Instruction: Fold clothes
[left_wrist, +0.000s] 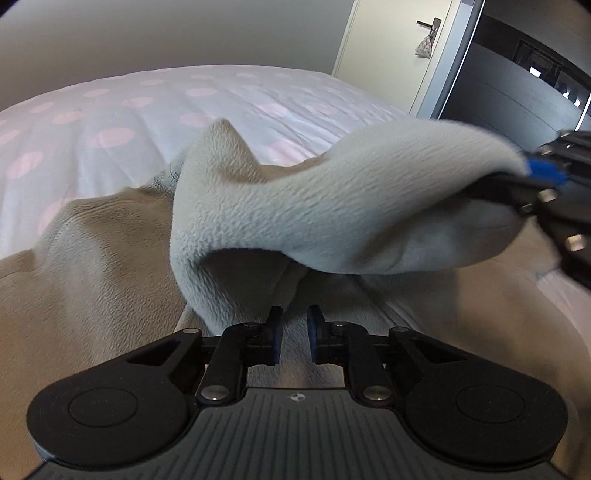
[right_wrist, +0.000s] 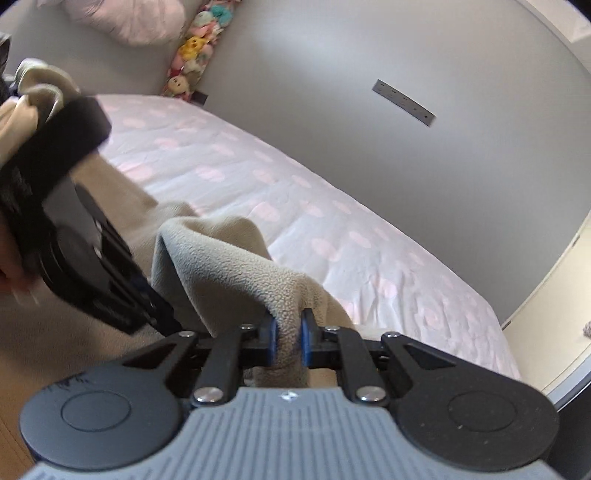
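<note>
A beige fleece garment (left_wrist: 314, 206) lies on the bed, with one fold lifted off it. My right gripper (right_wrist: 287, 334) is shut on that lifted fleece edge (right_wrist: 236, 266); it also shows in the left wrist view (left_wrist: 532, 177) at the far right, pinching the fold. My left gripper (left_wrist: 295, 332) stands just under the raised fold, its fingers a narrow gap apart with nothing between them. In the right wrist view the left gripper's black body (right_wrist: 74, 229) is at the left, low beside the garment.
The bed (left_wrist: 110, 122) has a white cover with pink spots. A grey wall (right_wrist: 369, 110) runs along its far side, with soft toys (right_wrist: 192, 55) in the corner. A white door (left_wrist: 399, 48) with a handle stands beyond the bed's end.
</note>
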